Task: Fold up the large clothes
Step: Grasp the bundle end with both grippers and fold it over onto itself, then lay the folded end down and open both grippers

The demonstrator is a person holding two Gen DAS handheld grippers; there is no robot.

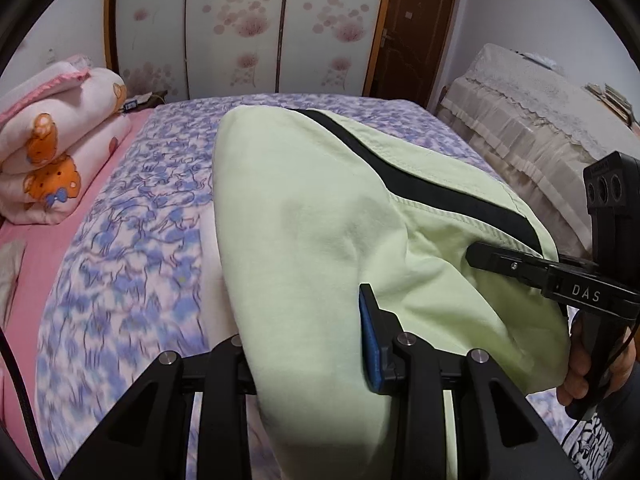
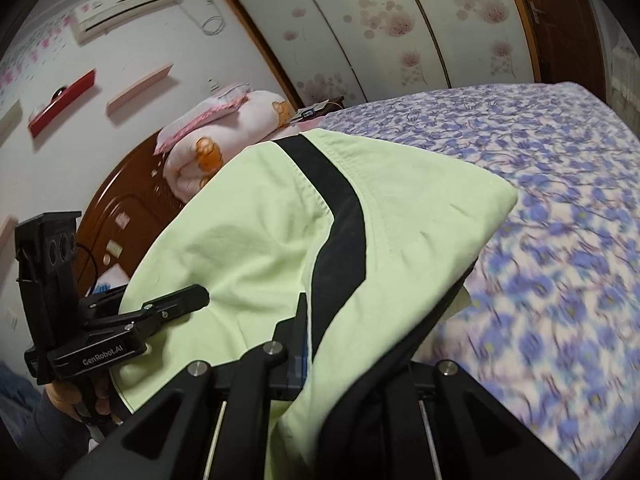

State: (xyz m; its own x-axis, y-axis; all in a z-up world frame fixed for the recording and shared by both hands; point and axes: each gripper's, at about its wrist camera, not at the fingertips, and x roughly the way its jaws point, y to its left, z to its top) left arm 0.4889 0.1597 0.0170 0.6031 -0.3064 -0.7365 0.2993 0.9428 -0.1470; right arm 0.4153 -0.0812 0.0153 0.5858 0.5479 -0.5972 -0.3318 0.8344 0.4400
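A pale green garment with a black stripe [image 1: 360, 216] hangs lifted above the bed with the blue-flowered sheet [image 1: 132, 240], held between the two hand-held grippers, and its far end droops toward the middle of the mattress. The left gripper [image 1: 308, 344] has cloth bunched between its fingers, the blue pad [image 1: 367, 344] pressed against the fabric on one side, so it looks clamped narrow on the garment near its near edge. The right gripper [image 2: 340, 344] is largely buried under the same fabric in its own view; seen from the left wrist, its black fingers [image 1: 500, 260] are closed flat on the cloth near the stripe's lower end. The stripe [image 2: 340, 232] runs away from both grippers toward the far side of the bed, so I judge the garment's long axis to point forward, away from the person, with the two grips side by side along the near edge and close together. The right gripper sits nearer the stripe, the left nearer the plain green side. Laying the piece down flat probably depends on drawing the grips apart and lowering the far end first, since the cloth sags between them. A rolled pink bear-print quilt [image 1: 56, 140] lies at the far left, well apart.
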